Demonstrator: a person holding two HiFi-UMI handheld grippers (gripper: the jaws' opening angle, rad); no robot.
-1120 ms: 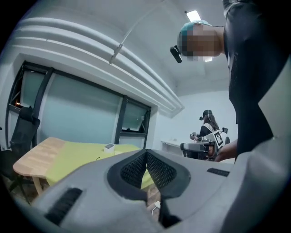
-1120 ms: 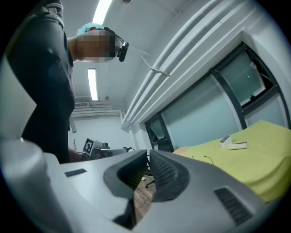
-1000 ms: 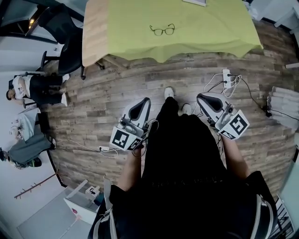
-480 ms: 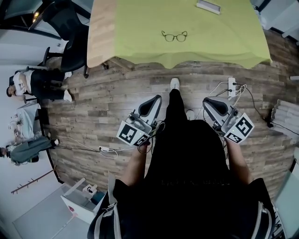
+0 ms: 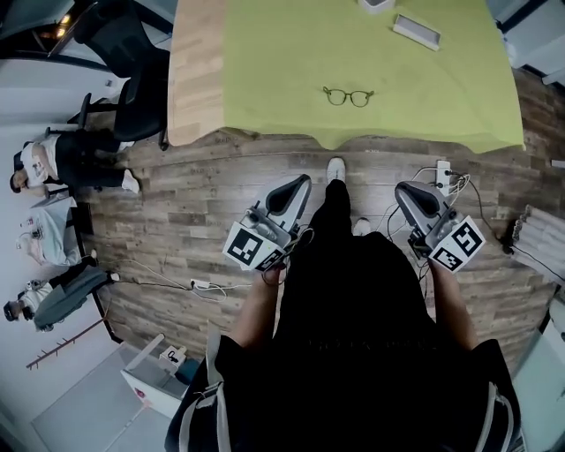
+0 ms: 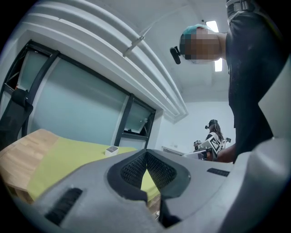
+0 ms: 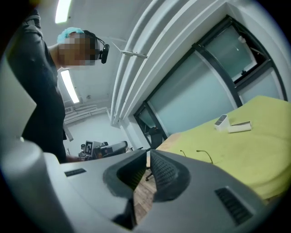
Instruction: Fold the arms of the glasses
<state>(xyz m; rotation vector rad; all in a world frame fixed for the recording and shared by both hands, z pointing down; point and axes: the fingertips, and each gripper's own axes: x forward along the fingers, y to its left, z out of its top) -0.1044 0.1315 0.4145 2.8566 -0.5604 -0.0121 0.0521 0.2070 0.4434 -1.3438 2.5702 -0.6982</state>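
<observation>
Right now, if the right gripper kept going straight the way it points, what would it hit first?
Probably the front edge of the table, where the yellow-green cloth hangs, near the glasses; the right gripper has only floor before that. Depth is unclear, so it might pass above the edge.

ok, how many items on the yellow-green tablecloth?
3: thin dark-framed glasses near the front edge of the yellow-green tablecloth; a flat white bar farther back right; a small white box cut by the head view's top edge. More may lie beyond.
</observation>
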